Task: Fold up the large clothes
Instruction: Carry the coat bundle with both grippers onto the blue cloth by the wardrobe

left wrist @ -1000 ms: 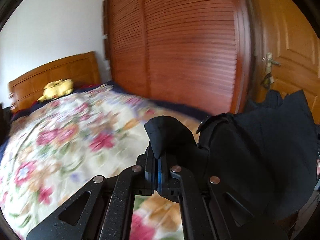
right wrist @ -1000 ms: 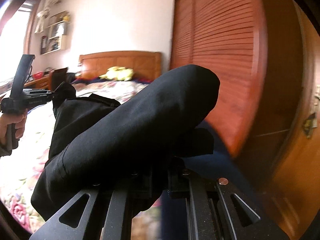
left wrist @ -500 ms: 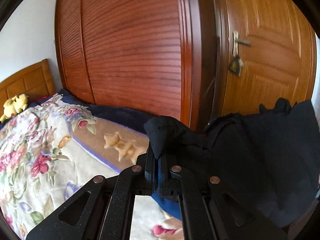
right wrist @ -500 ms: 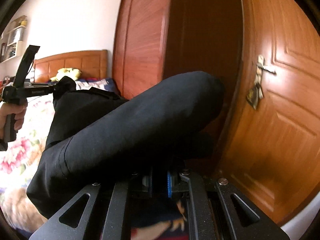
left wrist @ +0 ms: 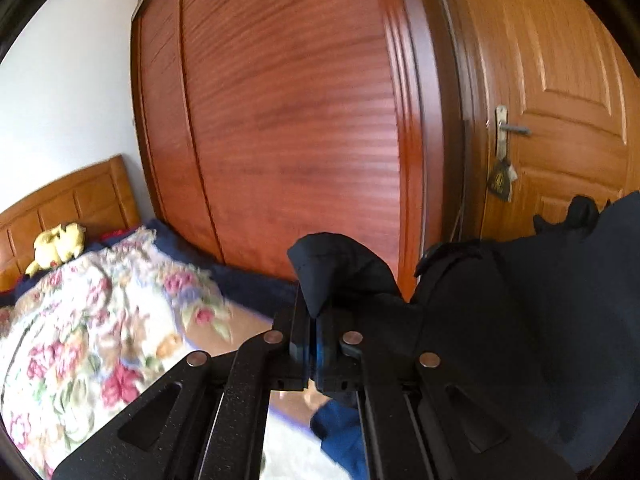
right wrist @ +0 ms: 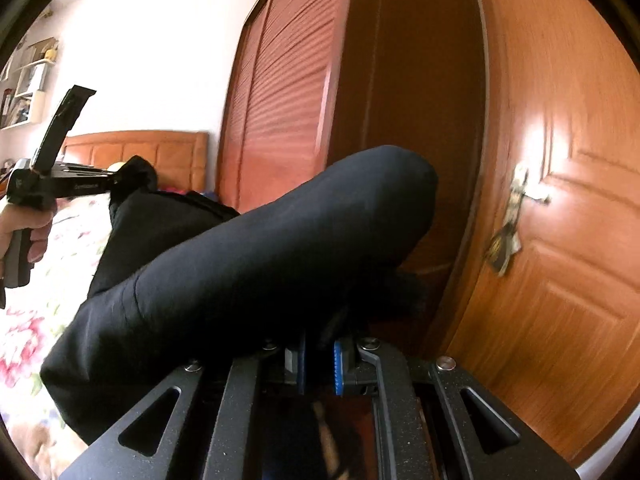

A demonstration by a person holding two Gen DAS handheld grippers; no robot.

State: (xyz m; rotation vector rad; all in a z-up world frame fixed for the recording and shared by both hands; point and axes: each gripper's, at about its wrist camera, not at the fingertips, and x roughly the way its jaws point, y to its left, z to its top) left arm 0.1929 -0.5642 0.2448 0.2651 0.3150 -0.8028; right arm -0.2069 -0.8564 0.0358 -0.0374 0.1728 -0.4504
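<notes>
Left gripper (left wrist: 313, 312): fingers clamped on a fold of black garment (left wrist: 520, 312). Right gripper (right wrist: 318, 354): clamped on the same garment, which hangs between both, above floral bed (left wrist: 80, 320); wardrobe (left wrist: 288, 120) far.

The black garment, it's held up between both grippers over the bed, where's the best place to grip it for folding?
Keep the black garment pinched at its upper edge, where the left gripper and right gripper hold it, coming from the edge inward. Hanging between two spread points, it should drape flat onto the bed.
</notes>
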